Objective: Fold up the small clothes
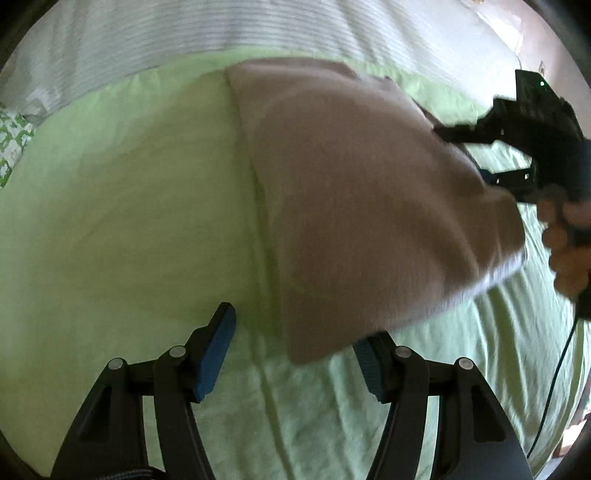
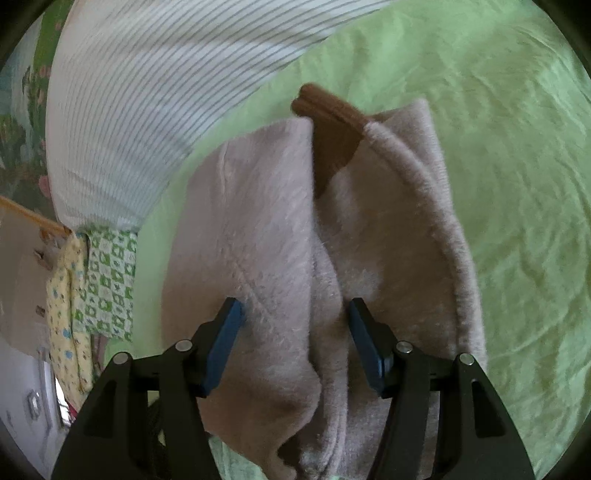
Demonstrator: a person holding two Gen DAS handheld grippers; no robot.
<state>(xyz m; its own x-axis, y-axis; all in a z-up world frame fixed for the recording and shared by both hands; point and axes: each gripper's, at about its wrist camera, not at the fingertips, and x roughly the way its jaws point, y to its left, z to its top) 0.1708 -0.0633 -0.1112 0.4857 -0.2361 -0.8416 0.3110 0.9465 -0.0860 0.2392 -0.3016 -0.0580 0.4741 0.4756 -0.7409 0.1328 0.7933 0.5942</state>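
Observation:
A fuzzy beige garment [image 1: 362, 192] lies folded on a light green bedsheet [image 1: 122, 221]. My left gripper [image 1: 295, 354] is open just in front of the garment's near corner, which hangs over its right finger. My right gripper shows in the left wrist view [image 1: 469, 155] at the garment's far right edge, held by a hand. In the right wrist view the right gripper [image 2: 295, 347] is open with the garment [image 2: 266, 240] bunched between its fingers. A brown collar piece [image 2: 328, 122] sticks out at the garment's far end.
A white striped pillow [image 2: 147, 92] lies at the far edge of the bed and also shows in the left wrist view [image 1: 184, 33]. Green and yellow patterned cloths [image 2: 103, 280] hang at the left. A cable [image 1: 554, 387] trails from the right gripper.

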